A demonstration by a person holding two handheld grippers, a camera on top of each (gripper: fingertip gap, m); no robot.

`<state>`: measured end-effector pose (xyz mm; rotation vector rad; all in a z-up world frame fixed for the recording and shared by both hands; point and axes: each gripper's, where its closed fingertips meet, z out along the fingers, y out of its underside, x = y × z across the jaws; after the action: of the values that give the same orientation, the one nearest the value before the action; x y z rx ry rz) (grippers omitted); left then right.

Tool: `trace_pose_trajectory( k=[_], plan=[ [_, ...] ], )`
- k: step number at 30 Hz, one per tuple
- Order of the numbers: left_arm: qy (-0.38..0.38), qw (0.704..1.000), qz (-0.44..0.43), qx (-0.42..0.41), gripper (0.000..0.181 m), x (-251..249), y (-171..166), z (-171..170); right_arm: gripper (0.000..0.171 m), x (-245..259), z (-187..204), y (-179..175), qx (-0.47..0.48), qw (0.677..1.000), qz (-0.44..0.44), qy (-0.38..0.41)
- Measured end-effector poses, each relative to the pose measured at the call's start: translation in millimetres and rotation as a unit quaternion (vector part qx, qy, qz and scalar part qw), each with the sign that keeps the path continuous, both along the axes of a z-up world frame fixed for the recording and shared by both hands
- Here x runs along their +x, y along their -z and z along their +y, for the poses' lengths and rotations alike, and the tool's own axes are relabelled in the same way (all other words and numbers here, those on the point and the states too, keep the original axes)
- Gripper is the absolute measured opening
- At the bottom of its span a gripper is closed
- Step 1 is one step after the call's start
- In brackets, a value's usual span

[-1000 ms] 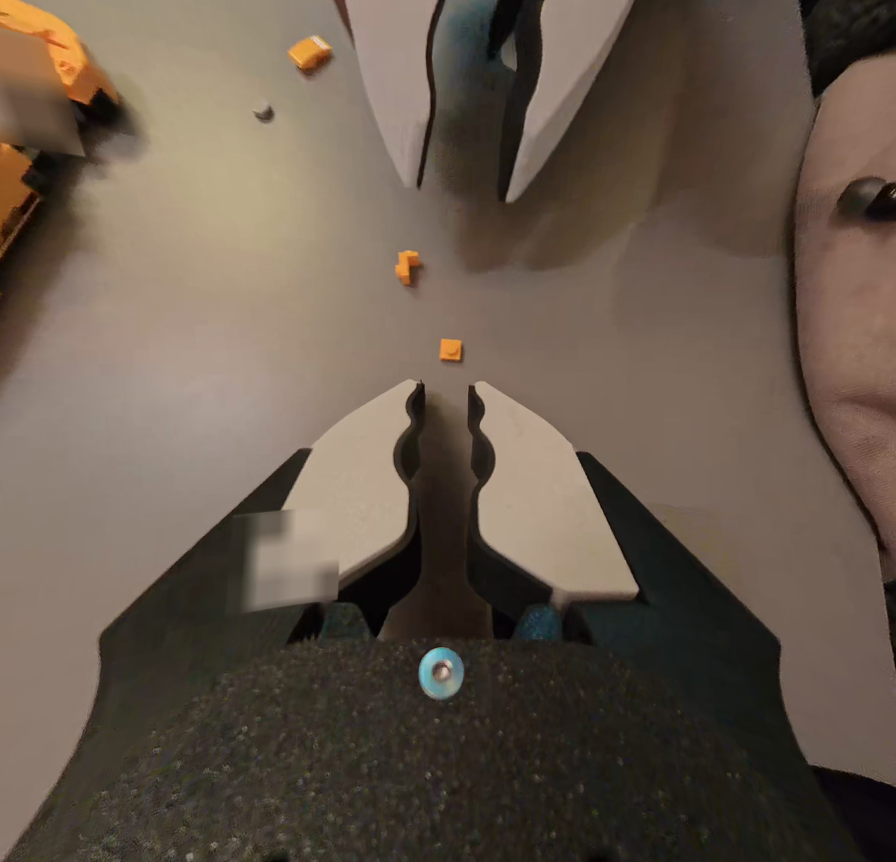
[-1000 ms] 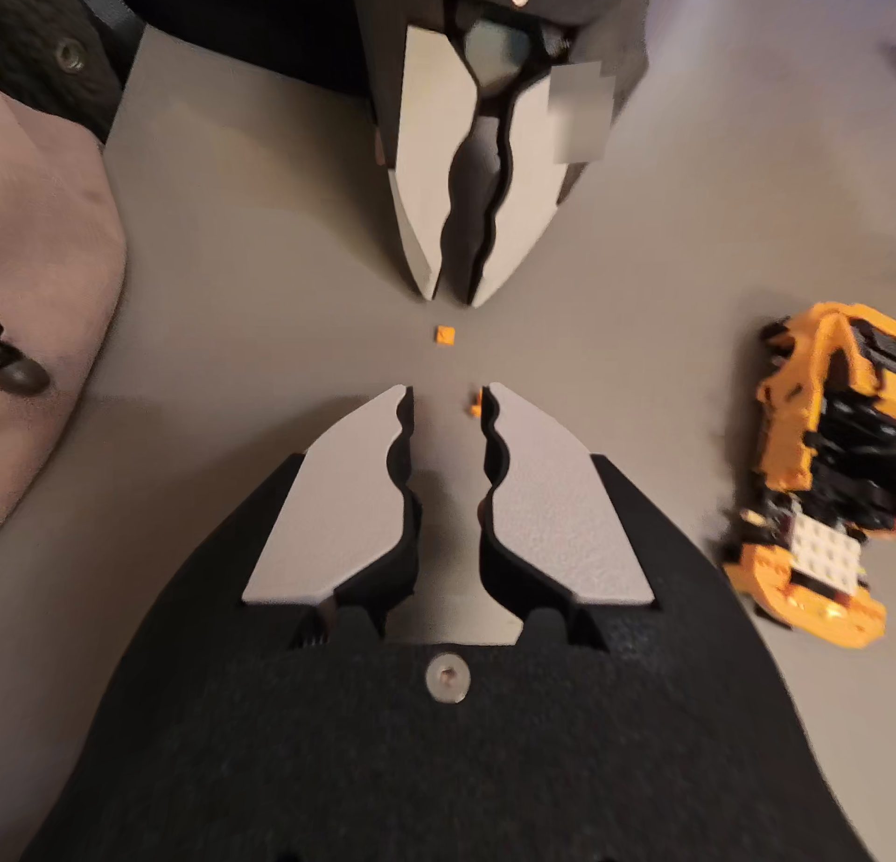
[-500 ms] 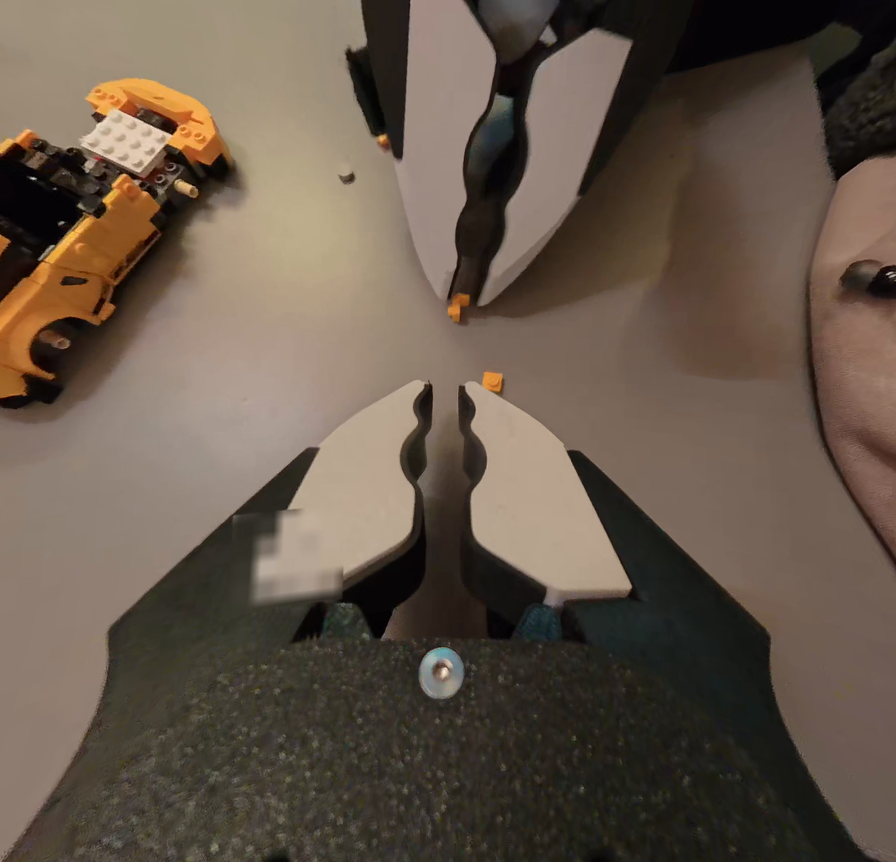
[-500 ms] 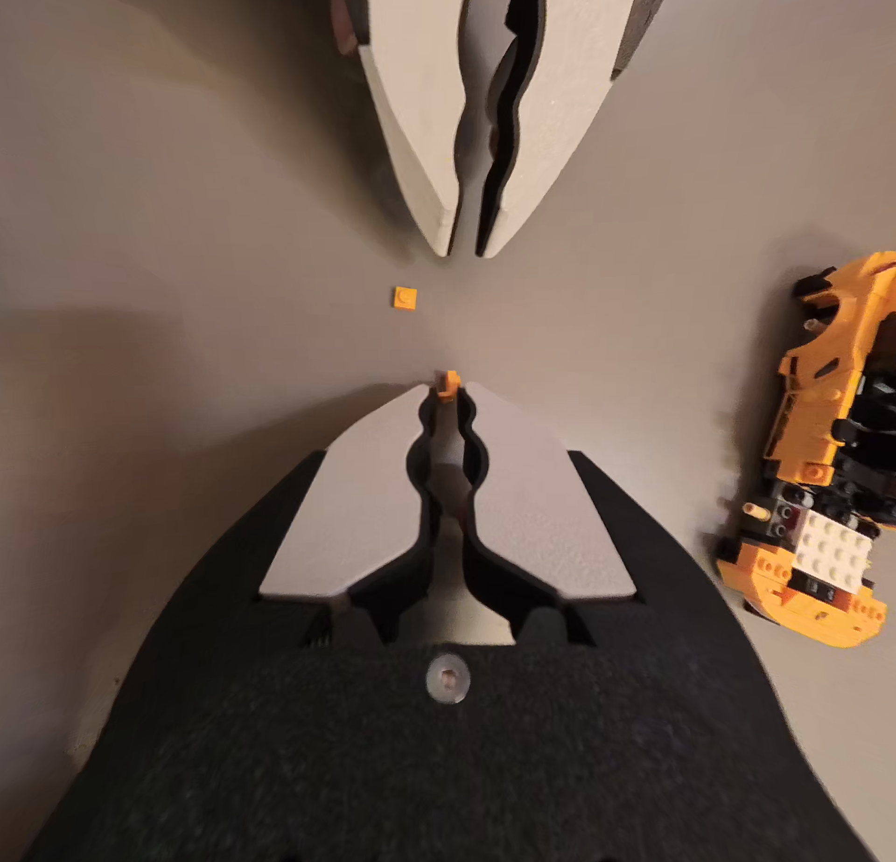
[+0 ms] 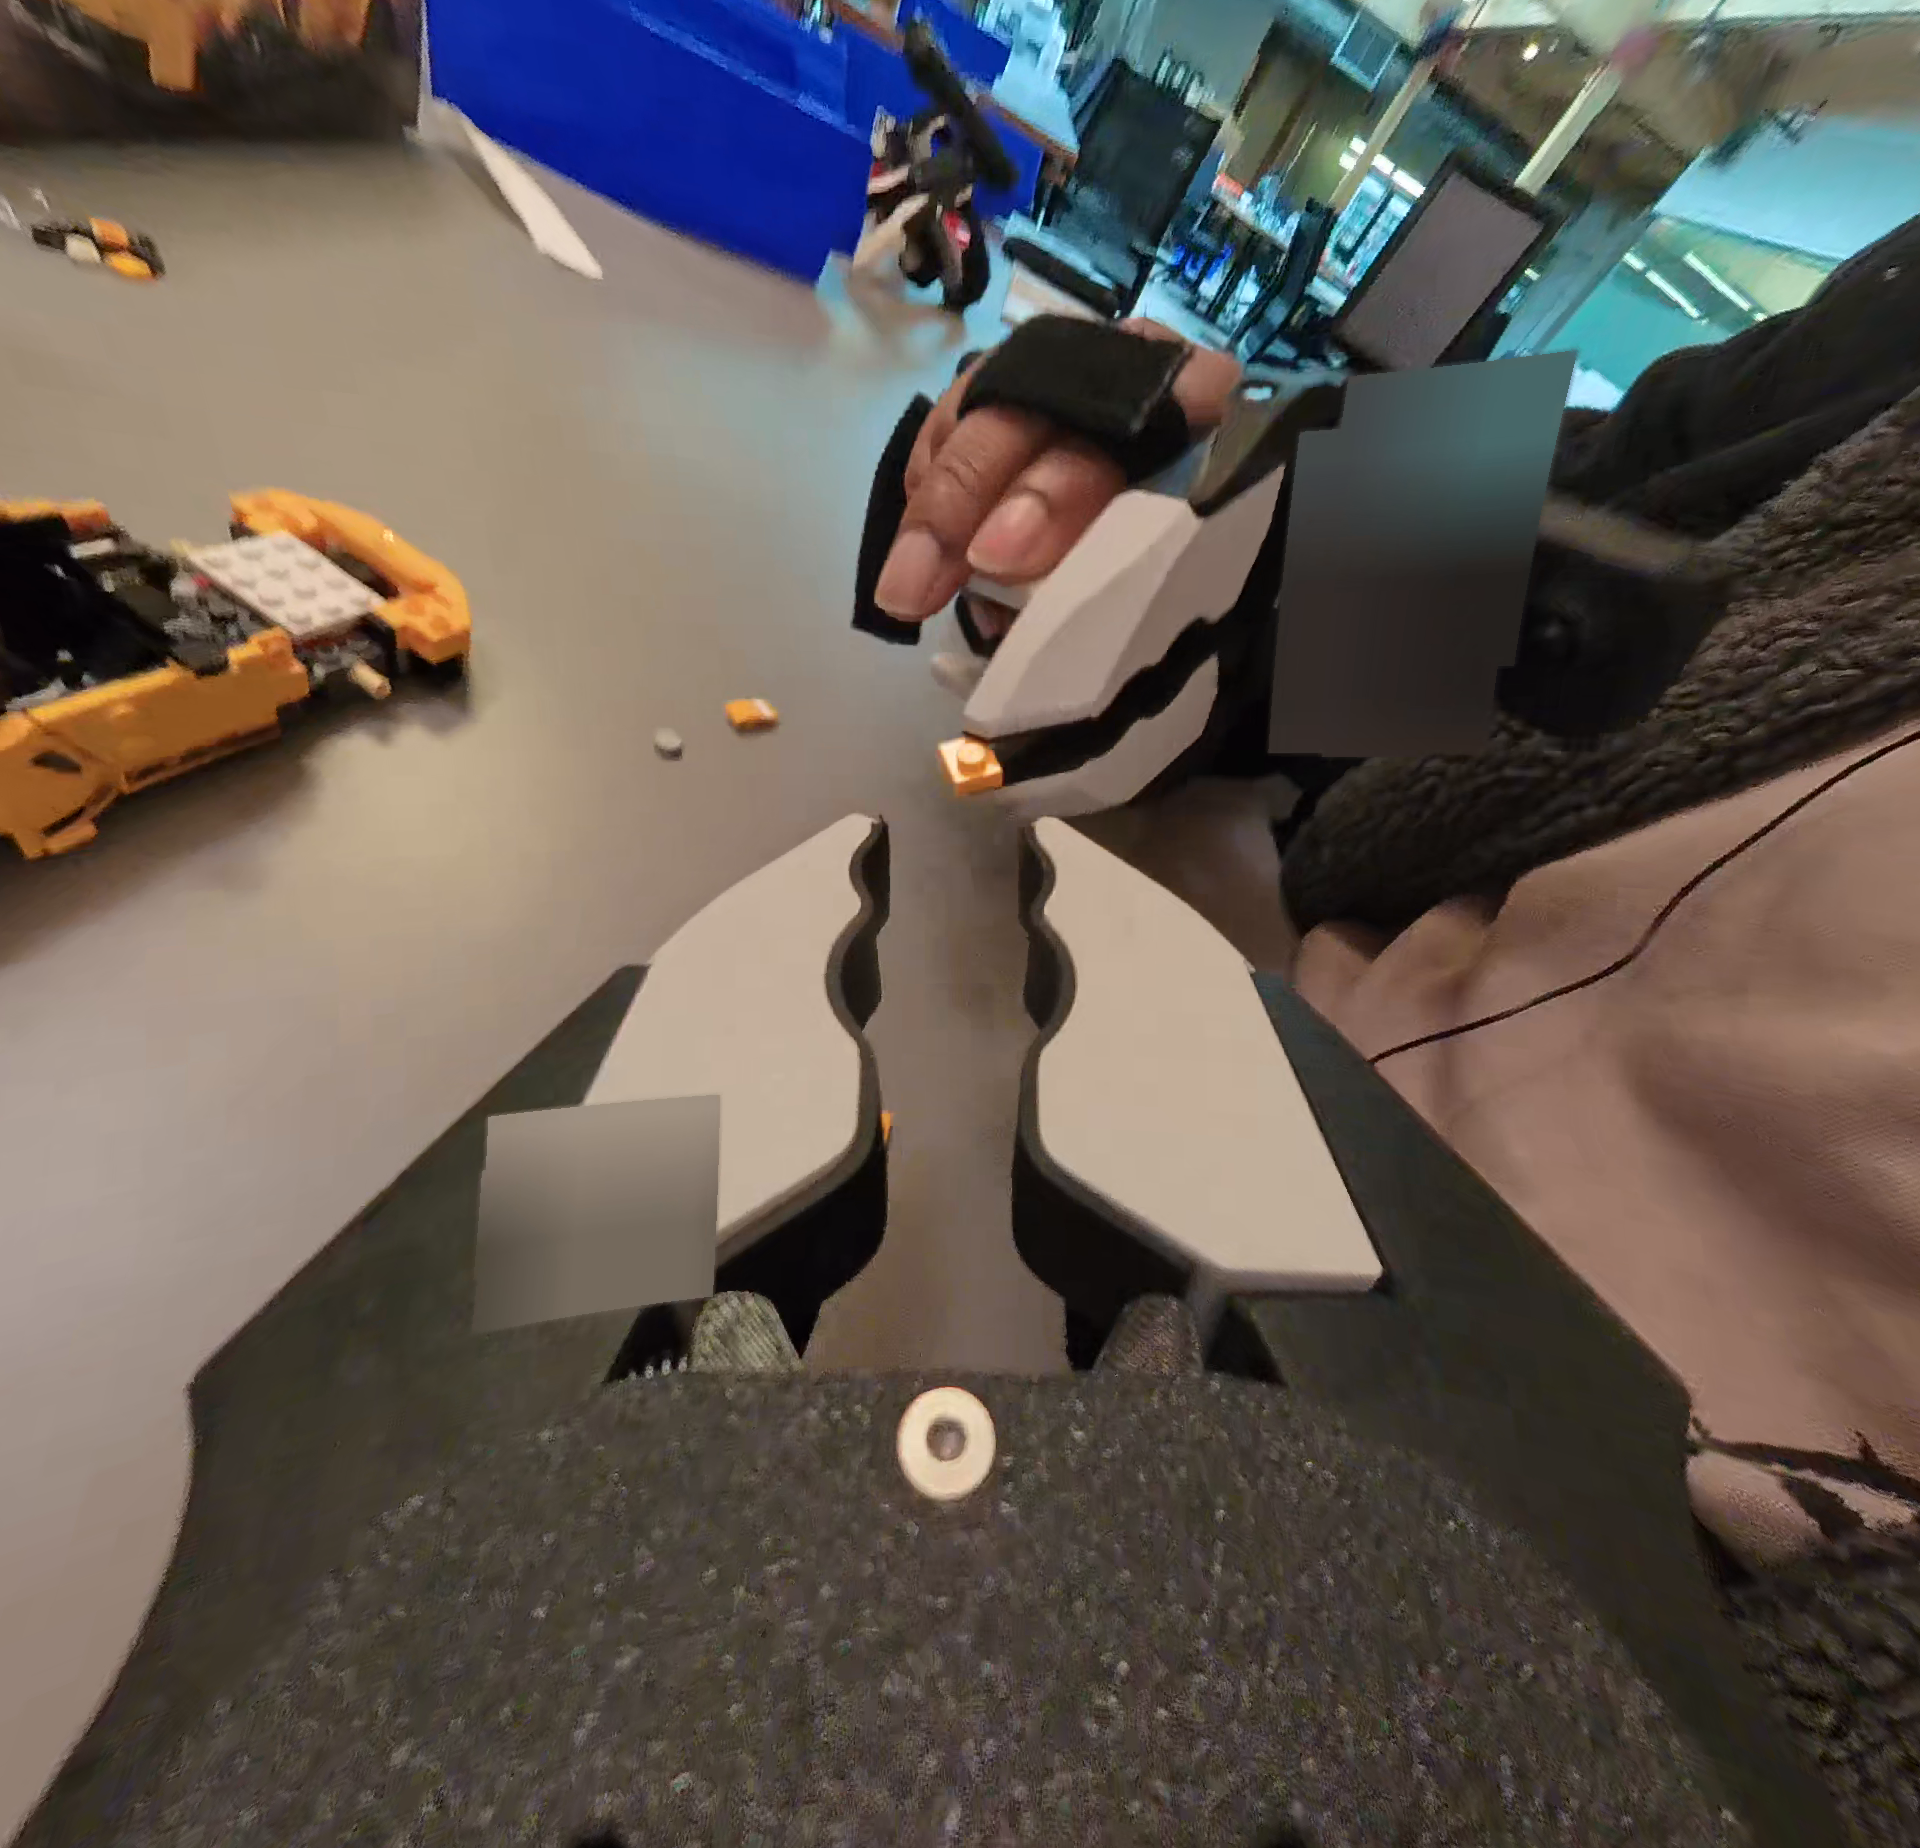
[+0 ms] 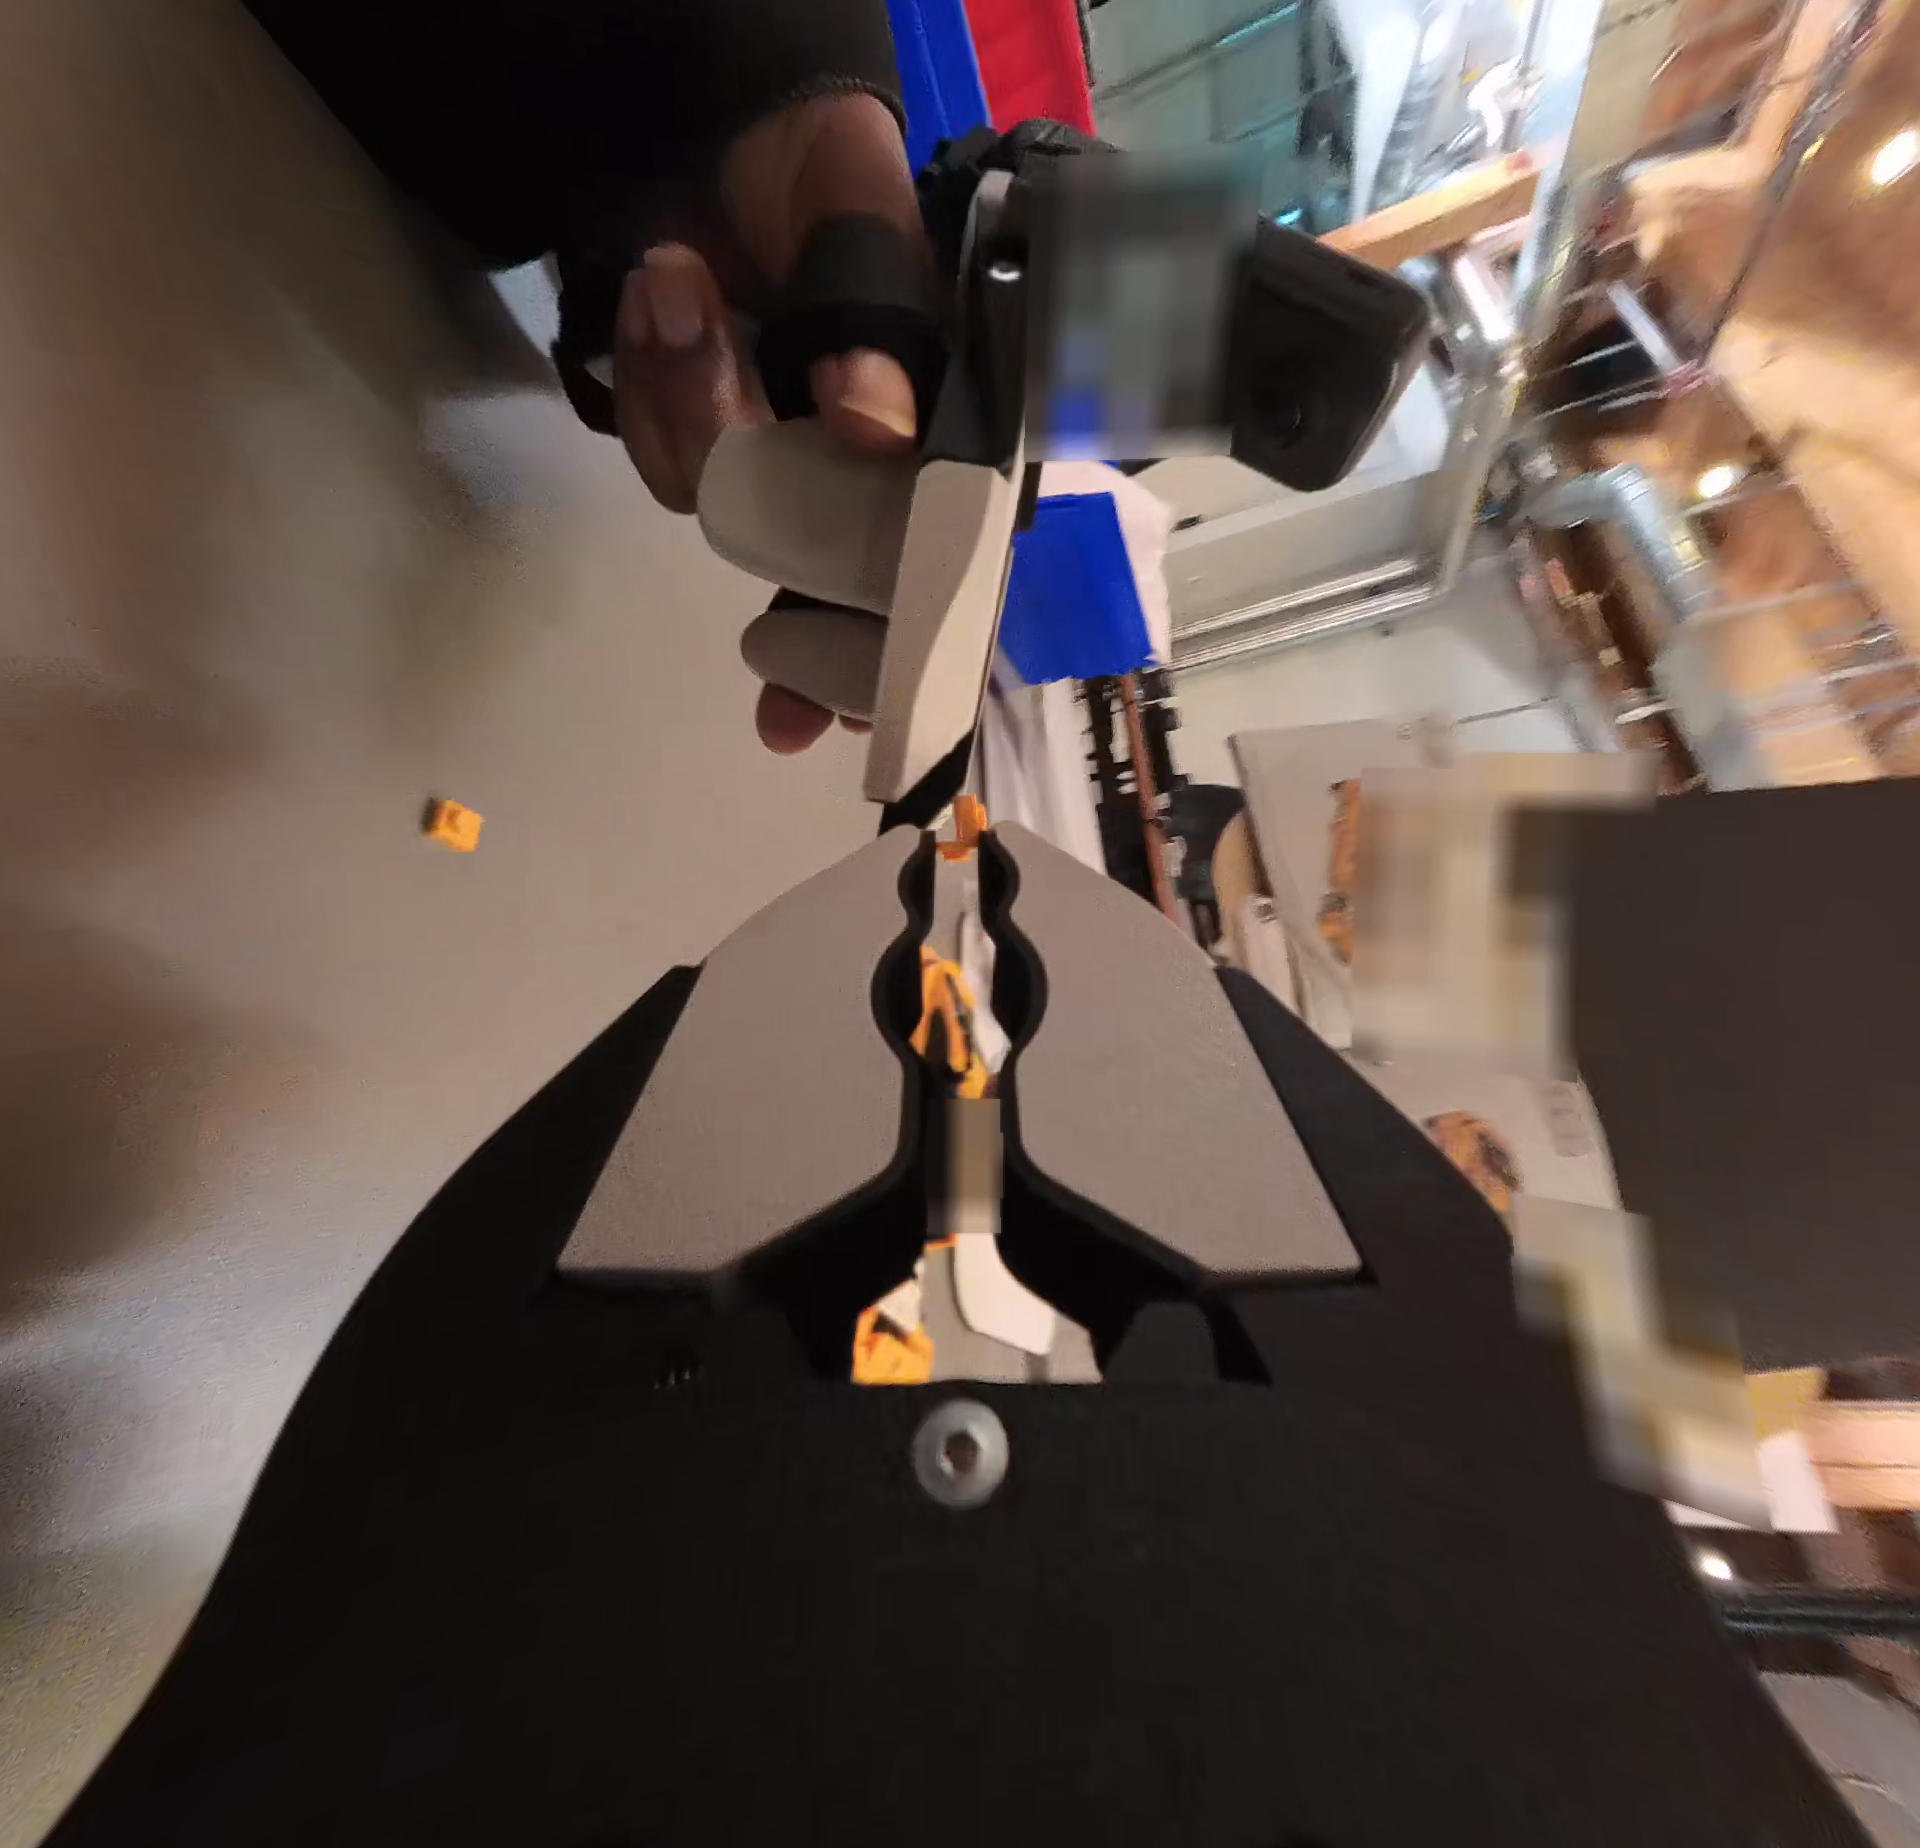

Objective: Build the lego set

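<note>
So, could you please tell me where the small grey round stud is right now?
In the left wrist view, the grey stud lies on the table, just left of a loose orange piece and right of the orange car.

A second ago both grippers pointed down at the worktop; now both are raised and tipped toward level, with the room behind in view. The right gripper, open beside a small orange piece then and closed on it on the worktop half a second ago, now holds it in the air. The left gripper has opened wider and stands just below that piece. The other orange plate now lies off to one side.
</note>
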<state>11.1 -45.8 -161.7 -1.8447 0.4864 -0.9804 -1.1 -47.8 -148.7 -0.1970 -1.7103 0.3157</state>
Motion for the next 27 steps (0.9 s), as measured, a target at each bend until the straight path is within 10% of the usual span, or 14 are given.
trace_pose_trajectory(
  k=[27],
  plan=[
    [-0.023,0.997,-0.048,0.061,0.008,-4.2,-28.9,0.2,0.007,-1.0,-1.7,-14.6,-0.027,0.998,0.055,0.007]
  ],
)
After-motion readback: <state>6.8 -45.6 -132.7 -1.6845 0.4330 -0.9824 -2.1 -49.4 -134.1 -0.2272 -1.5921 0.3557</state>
